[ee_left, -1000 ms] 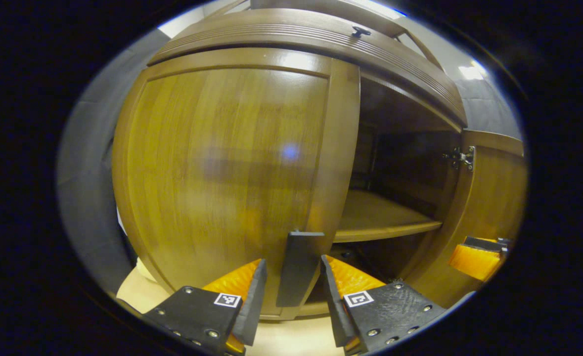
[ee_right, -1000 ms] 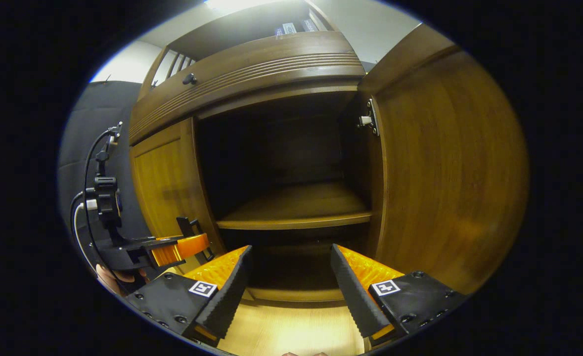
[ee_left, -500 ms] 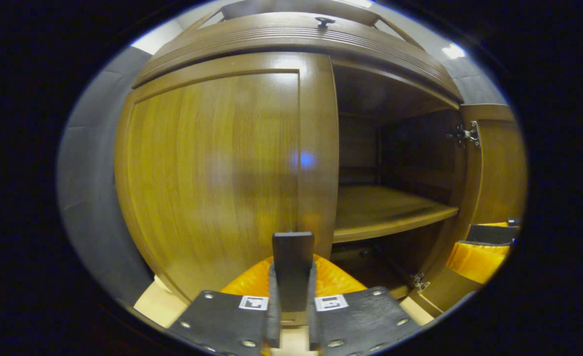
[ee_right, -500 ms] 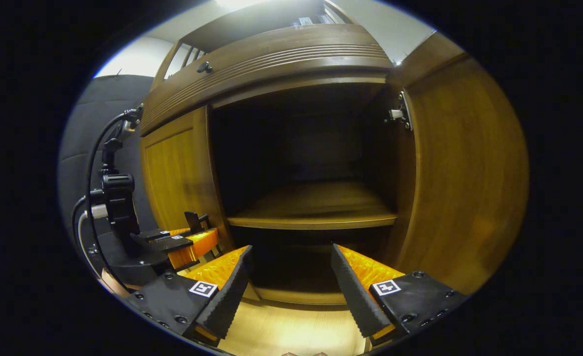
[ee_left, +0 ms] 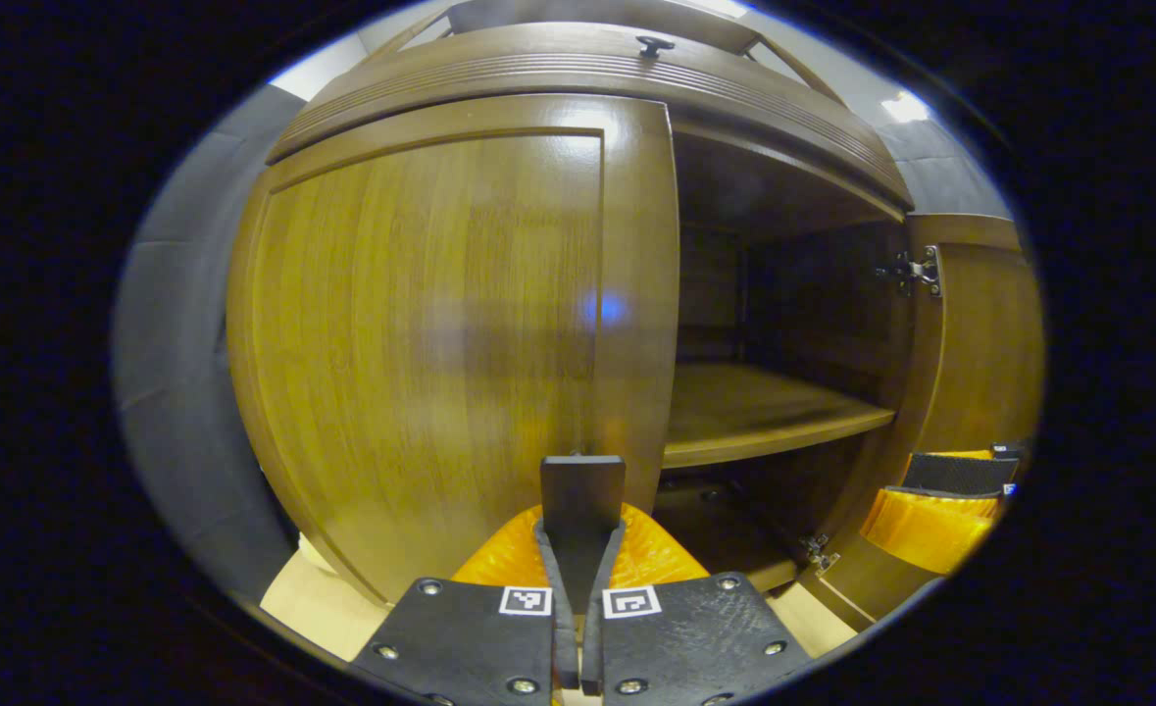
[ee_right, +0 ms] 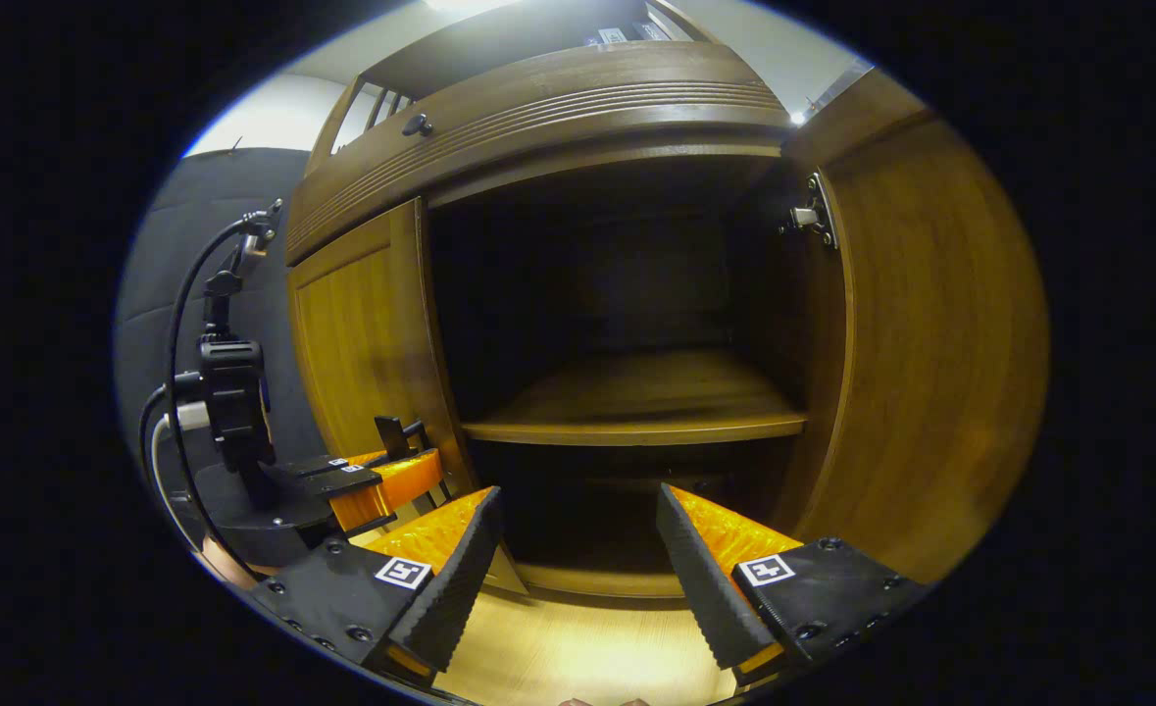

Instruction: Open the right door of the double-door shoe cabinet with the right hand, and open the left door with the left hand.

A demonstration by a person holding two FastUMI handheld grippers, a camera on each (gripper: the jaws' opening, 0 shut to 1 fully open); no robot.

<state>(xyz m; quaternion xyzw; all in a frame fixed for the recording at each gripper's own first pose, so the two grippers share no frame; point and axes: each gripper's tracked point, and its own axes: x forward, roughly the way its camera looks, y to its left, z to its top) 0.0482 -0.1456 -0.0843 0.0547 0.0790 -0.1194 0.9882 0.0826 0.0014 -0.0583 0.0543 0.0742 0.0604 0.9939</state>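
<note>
The brown wooden shoe cabinet's left door (ee_left: 421, 324) carries a dark upright handle (ee_left: 582, 485) near its right edge. My left gripper (ee_left: 582, 549) is shut on that handle, both fingers pressing its sides. The door looks a little ajar at its free edge. The right door (ee_right: 930, 343) stands swung wide open, hinge (ee_right: 813, 216) showing. My right gripper (ee_right: 578, 495) hangs open with nothing between its fingers, in front of the open right half. The right gripper view also shows the left gripper (ee_right: 381, 480) at the left door (ee_right: 362, 343).
Inside the cabinet a wooden shelf (ee_right: 636, 412) crosses the dark interior. A drawer front with a small knob (ee_left: 654, 44) runs above the doors. Light wooden floor (ee_right: 578, 657) lies below. A cable and mount (ee_right: 229, 373) rise behind the left gripper.
The left gripper's fingers have closed onto the left door's handle. The left door's free edge has come slightly outward. The right gripper stays open, drifting a little.
</note>
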